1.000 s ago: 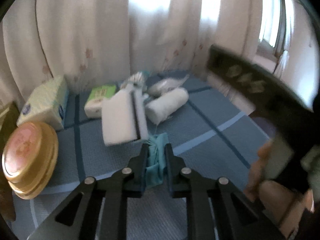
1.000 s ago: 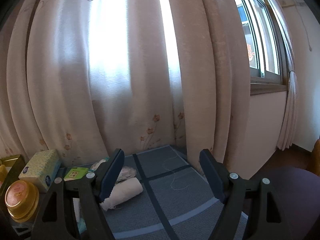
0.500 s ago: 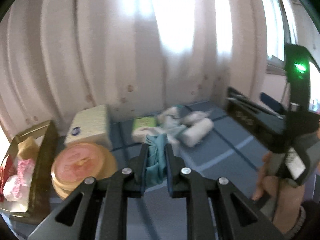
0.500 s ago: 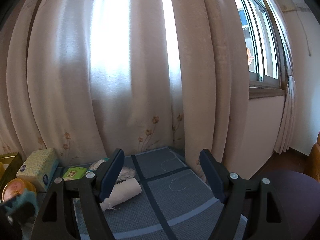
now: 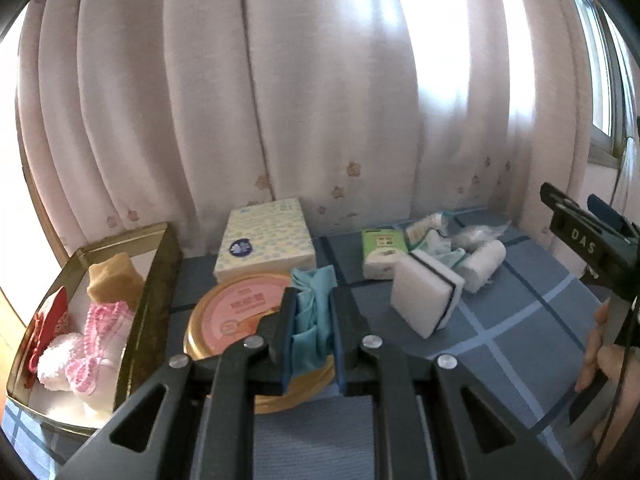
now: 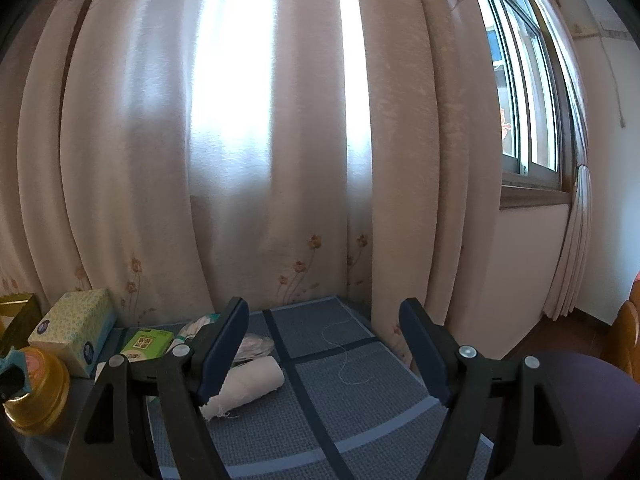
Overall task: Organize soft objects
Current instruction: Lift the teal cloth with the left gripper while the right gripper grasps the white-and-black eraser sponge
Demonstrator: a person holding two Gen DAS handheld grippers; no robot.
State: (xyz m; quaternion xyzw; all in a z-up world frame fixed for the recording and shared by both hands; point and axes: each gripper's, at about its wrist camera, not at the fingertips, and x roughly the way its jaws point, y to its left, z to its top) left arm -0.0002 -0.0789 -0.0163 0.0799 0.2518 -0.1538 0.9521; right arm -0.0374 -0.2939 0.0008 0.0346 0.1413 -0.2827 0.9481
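My left gripper [image 5: 314, 296] is shut on a teal cloth [image 5: 310, 324], which it holds above a round gold tin with a pink lid [image 5: 236, 312]. To the left stands an open gold box [image 5: 156, 280] with pink, white, red and tan knitted pieces inside. On the blue mat to the right lie a white sponge [image 5: 424, 300], a white rolled cloth [image 5: 484, 264] and a green tissue pack [image 5: 380, 248]. My right gripper [image 6: 324, 344] hangs open over the mat with nothing between its fingers. The rolled cloth [image 6: 248, 384] lies just beyond its left finger.
A pale tissue box [image 5: 264, 240] stands behind the round tin, against the curtain [image 5: 320, 100]. A crumpled plastic wrapper [image 5: 476, 234] lies behind the roll. A person's hand [image 5: 600, 344] holds the right gripper at the right edge. A loose thread [image 6: 344, 356] lies on the mat.
My left gripper has carried the teal cloth leftwards, from over the sponge to over the round tin, and the gold box has come into view. The right gripper has stayed put.
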